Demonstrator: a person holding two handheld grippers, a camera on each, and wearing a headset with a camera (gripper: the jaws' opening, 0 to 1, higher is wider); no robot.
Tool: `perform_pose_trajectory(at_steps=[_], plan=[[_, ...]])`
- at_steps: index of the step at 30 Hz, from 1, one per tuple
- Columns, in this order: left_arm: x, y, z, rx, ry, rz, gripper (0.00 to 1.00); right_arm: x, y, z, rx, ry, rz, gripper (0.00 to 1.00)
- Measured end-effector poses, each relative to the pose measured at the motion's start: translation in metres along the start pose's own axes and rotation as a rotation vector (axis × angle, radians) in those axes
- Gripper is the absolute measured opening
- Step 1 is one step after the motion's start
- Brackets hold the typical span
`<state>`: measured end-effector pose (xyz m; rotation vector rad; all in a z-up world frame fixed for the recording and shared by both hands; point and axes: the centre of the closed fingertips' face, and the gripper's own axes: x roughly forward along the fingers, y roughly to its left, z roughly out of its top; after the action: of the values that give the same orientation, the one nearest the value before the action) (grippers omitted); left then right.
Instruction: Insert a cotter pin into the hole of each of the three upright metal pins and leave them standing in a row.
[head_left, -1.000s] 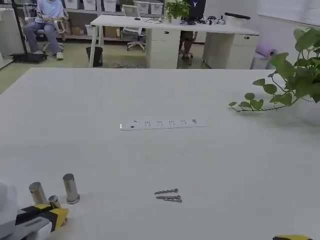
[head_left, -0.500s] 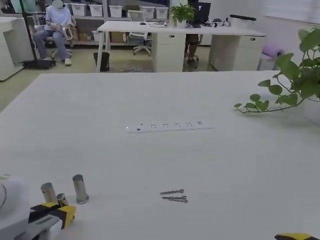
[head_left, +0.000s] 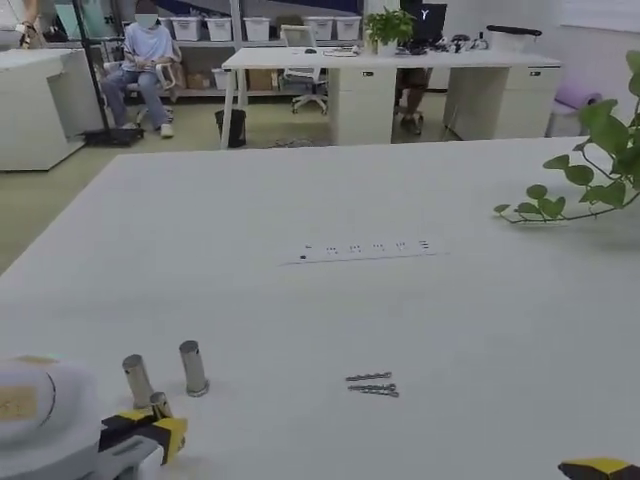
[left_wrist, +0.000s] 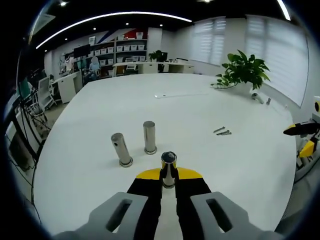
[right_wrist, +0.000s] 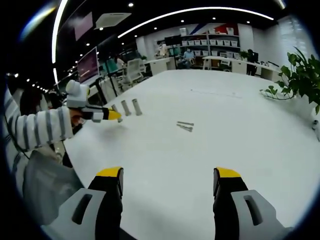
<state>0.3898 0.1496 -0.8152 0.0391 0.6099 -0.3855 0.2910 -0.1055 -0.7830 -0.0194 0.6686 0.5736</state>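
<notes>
Our left gripper (left_wrist: 168, 176) clamps its yellow-tipped jaws on the nearest metal pin (left_wrist: 168, 162), which stands upright on the white table (left_wrist: 210, 165). Just beyond it, two other metal pins (left_wrist: 149, 137) stand side by side, untouched. The cotter pins (head_left: 372, 384) lie together farther right, well apart from both grippers. Our right gripper (right_wrist: 169, 173) hovers low, jaws spread wide, holding nothing.
</notes>
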Motion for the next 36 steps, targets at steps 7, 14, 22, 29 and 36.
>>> perform_pose_trajectory(at_steps=[7,14,22,29,36], plan=[[-0.005,-0.006,-0.008,0.011,0.019,0.033,0.07,0.001,0.002,-0.001,-0.003,0.001,0.019,0.75],[-0.008,-0.015,-0.013,-0.010,0.027,0.057,0.07,-0.003,0.000,-0.003,-0.011,-0.002,0.023,0.75],[-0.012,-0.028,-0.022,-0.021,0.035,0.067,0.07,-0.007,-0.002,-0.003,-0.016,-0.010,0.022,0.75],[-0.013,-0.032,-0.029,-0.020,0.038,0.072,0.07,-0.009,0.002,-0.004,-0.024,-0.007,0.027,0.75],[-0.013,-0.031,-0.035,-0.029,0.041,0.094,0.07,-0.009,0.004,-0.003,-0.029,-0.004,0.028,0.75]])
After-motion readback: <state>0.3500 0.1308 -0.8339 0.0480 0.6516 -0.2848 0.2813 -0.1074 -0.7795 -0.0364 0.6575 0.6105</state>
